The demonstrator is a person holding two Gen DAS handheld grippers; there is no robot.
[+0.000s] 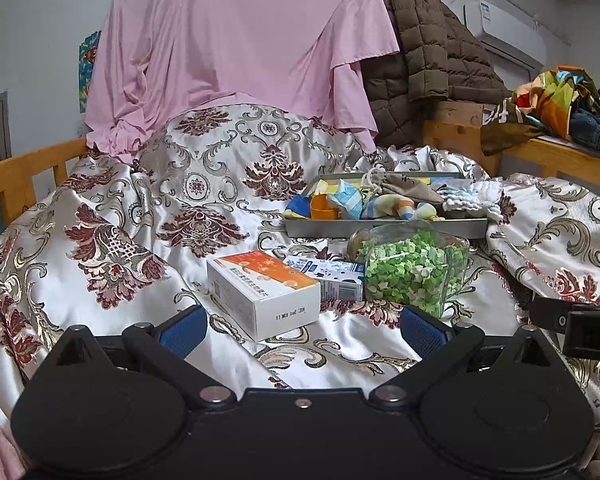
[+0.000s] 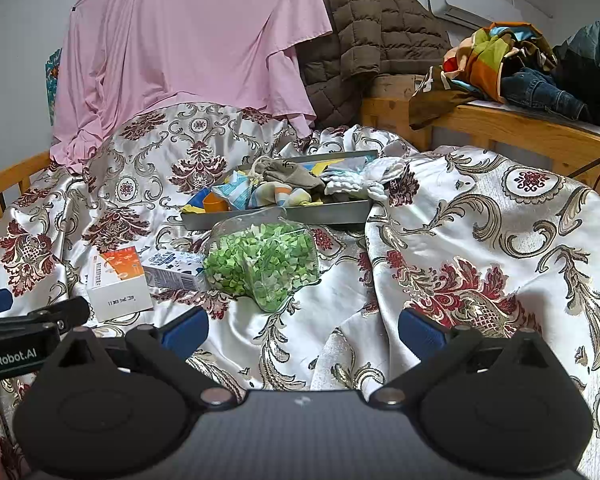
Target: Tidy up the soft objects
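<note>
We are logging the soft items first: a drawstring pouch (image 2: 286, 172), a striped sock (image 2: 282, 196), a white knitted cloth (image 2: 366, 178) and crumpled fabric scraps are lying heaped in a grey tray (image 2: 328, 213). In the right wrist view the tray is sitting at about 12 o'clock from the right gripper (image 2: 303, 330), well apart from it, on the patterned satin bedspread (image 2: 480, 240).

Moving outward, at the tray's 6 o'clock edge a clear bag of green paper bits (image 2: 262, 266) is resting just beside it. At the bag's 9 o'clock a blue-and-white carton (image 2: 172, 272) is lying, and beyond that an orange-and-white box (image 1: 262, 292), which is near the left gripper (image 1: 303, 330) at its 12 o'clock.

Both pairs of tongs are standing wide apart and holding nothing. The left gripper is also showing at 9 o'clock in the right view.

We are judging that sorting is nearly done: the soft things are already gathered, and only the bag and the two boxes are lying loose. If the bag counts as soft, the next move is calling for the right gripper to advance toward 12 o'clock, straddle a bunched part of the film and pinch gently; the slick plastic may slip.
</note>
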